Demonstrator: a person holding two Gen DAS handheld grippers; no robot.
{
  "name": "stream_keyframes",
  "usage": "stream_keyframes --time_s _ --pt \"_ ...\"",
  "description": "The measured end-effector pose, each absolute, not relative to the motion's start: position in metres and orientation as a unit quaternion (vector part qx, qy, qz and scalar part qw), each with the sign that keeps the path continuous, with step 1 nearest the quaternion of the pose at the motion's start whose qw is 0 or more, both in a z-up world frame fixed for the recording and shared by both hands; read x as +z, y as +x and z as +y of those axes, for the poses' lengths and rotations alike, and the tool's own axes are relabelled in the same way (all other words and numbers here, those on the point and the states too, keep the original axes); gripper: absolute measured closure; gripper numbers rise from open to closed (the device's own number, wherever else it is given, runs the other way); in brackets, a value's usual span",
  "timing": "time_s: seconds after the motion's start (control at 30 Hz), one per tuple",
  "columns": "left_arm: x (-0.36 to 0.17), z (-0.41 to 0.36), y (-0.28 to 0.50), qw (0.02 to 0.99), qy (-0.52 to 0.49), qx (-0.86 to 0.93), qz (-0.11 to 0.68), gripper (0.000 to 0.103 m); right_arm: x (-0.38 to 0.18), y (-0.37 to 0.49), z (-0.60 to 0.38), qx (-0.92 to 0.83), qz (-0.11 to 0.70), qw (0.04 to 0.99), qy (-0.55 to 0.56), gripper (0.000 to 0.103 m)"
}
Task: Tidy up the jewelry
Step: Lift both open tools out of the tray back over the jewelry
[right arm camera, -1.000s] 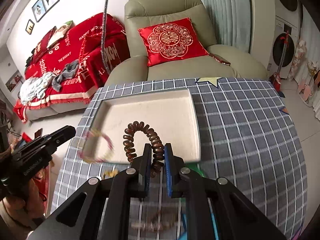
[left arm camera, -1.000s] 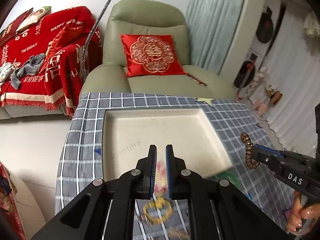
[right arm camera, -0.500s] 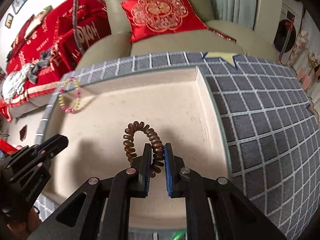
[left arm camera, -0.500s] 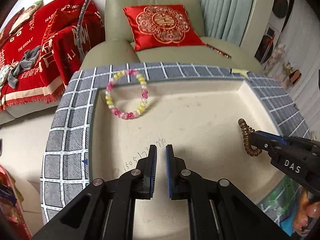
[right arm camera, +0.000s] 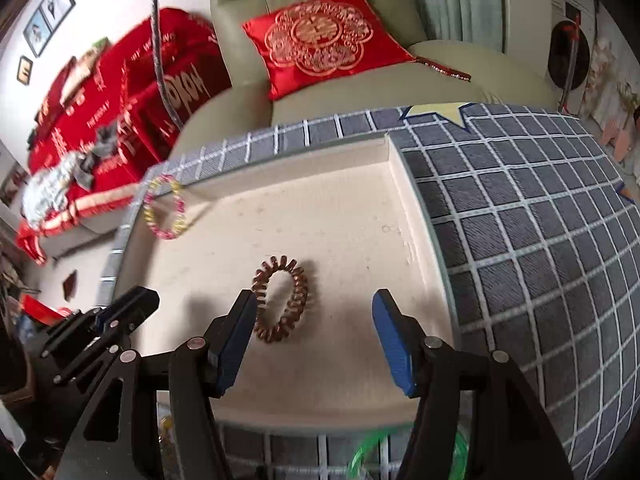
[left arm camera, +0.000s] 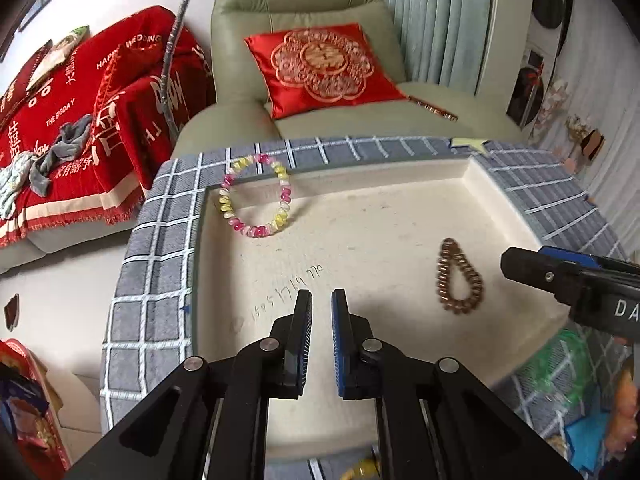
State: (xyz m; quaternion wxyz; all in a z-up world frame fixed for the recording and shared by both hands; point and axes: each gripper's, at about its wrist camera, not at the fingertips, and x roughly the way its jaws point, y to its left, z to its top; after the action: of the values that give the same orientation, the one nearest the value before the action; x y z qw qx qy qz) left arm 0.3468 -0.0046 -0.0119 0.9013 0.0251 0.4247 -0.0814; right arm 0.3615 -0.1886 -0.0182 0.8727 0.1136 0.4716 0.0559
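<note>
Opening now, the right gripper [right arm camera: 316, 338], fingers [right arm camera: 390, 334] spreading wide above the brown spiral coil [right arm camera: 282, 300], nothing pressed between the pads. Coil lying flat on the cream tray [right arm camera: 340, 208], released, just ahead of the left finger. Hovering over the tray's near part, the left gripper [left arm camera: 321, 334], fingers clenched on nothing. Beaded bracelet [left arm camera: 256, 196] leaning on the tray's far left corner, partly over the checked tabletop [right arm camera: 520, 220].

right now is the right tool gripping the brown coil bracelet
No, the brown coil bracelet lies loose on the tray as the right tool opens.
</note>
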Motion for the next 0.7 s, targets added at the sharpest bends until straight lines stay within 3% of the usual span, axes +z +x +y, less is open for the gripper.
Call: stream_keyframes --time_s 0.2,0.23,0.27,0.3,0.6,0.63,0.67,0.7 --pt "0.003 0.014 0.315 0.908 -0.024 -0.088 0.410 0.076 0.000 0.321 -0.197 0.067 0.456 0.877 0.140 0.033" --pt "0.003 0.018 0.310 0.907 -0.032 -0.089 0.411 0.064 0.001 0.318 -0.197 0.070 0.456 0.876 0.144 0.031" --pt "0.004 0.023 0.304 0.905 -0.043 -0.088 0.414 0.009 0.002 0.311 -0.197 0.073 0.455 0.875 0.150 0.029" --pt "0.005 0.026 0.301 0.906 -0.050 -0.078 0.413 0.000 0.003 0.306 -0.197 0.076 0.455 0.874 0.153 0.028" --pt "0.008 0.046 0.254 0.915 -0.037 -0.060 0.396 0.000 0.013 0.259 -0.197 0.091 0.436 0.880 0.164 0.016" --pt "0.008 0.048 0.249 0.916 -0.036 -0.058 0.394 0.000 0.014 0.254 -0.197 0.091 0.434 0.881 0.165 0.012" --pt "0.007 0.050 0.242 0.917 -0.036 -0.058 0.393 0.000 0.013 0.248 -0.198 0.091 0.429 0.883 0.167 0.000" --pt "0.008 0.052 0.236 0.917 -0.036 -0.060 0.393 0.000 0.014 0.239 -0.199 0.089 0.412 0.890 0.174 0.000"
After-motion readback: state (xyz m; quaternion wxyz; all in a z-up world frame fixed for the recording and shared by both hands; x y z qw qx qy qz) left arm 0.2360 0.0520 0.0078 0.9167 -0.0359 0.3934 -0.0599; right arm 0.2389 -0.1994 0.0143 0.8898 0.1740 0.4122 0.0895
